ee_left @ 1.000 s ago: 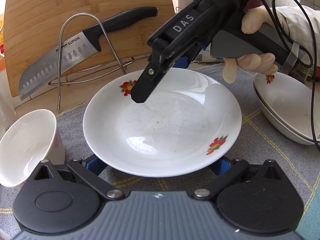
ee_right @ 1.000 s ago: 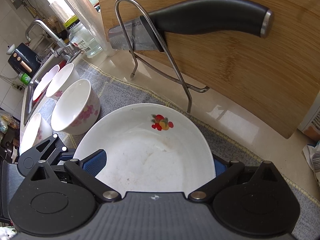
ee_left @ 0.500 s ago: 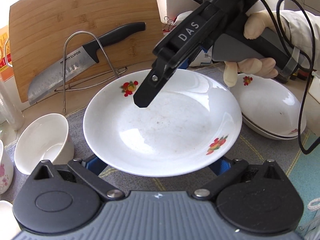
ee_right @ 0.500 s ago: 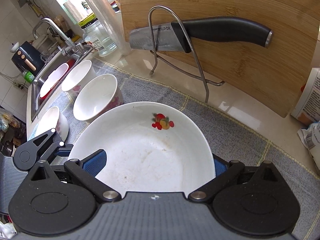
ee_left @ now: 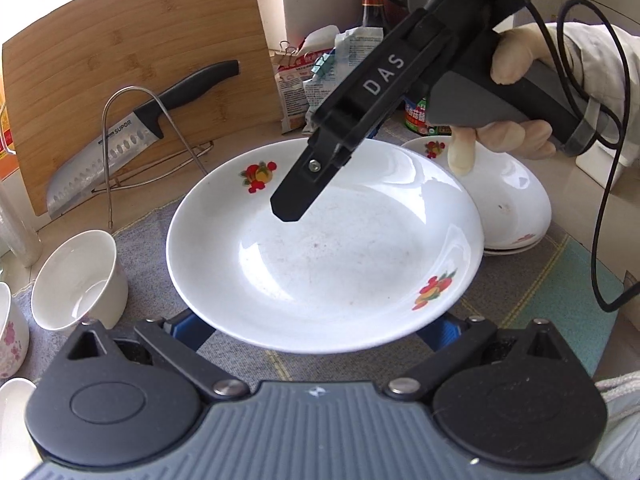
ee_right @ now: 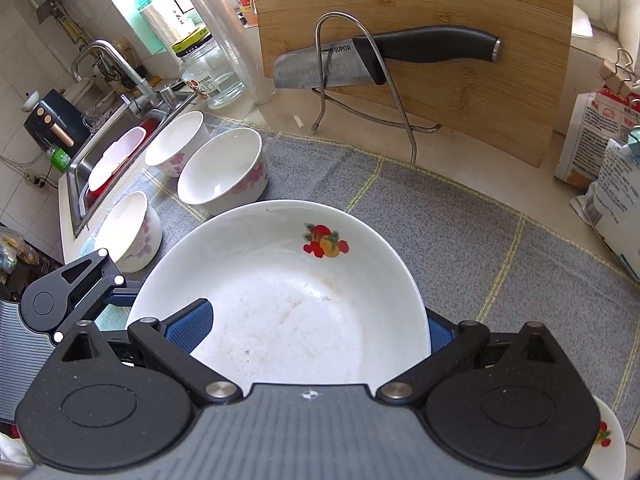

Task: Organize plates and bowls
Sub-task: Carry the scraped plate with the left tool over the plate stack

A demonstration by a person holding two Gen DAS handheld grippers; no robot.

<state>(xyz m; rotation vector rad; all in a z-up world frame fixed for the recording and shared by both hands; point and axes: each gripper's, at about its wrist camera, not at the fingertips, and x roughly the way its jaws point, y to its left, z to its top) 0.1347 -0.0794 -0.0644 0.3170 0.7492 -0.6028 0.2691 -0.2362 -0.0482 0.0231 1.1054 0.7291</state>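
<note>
Both grippers hold the fruit-patterned plate (ee_left: 324, 248) aloft over the grey mat (ee_right: 460, 216), left gripper (ee_left: 316, 332) closed on its near rim, right gripper (ee_right: 316, 326) on the opposite rim; keep it level and lower squarely onto the stacked plates (ee_left: 516, 204) toward the mat's right edge.

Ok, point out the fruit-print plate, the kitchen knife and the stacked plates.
fruit-print plate (ee_left: 320, 264): left wrist view, bare centre of the well.
kitchen knife (ee_right: 432, 46): right wrist view, black handle.
stacked plates (ee_left: 516, 200): left wrist view, top plate's inner surface.
</note>
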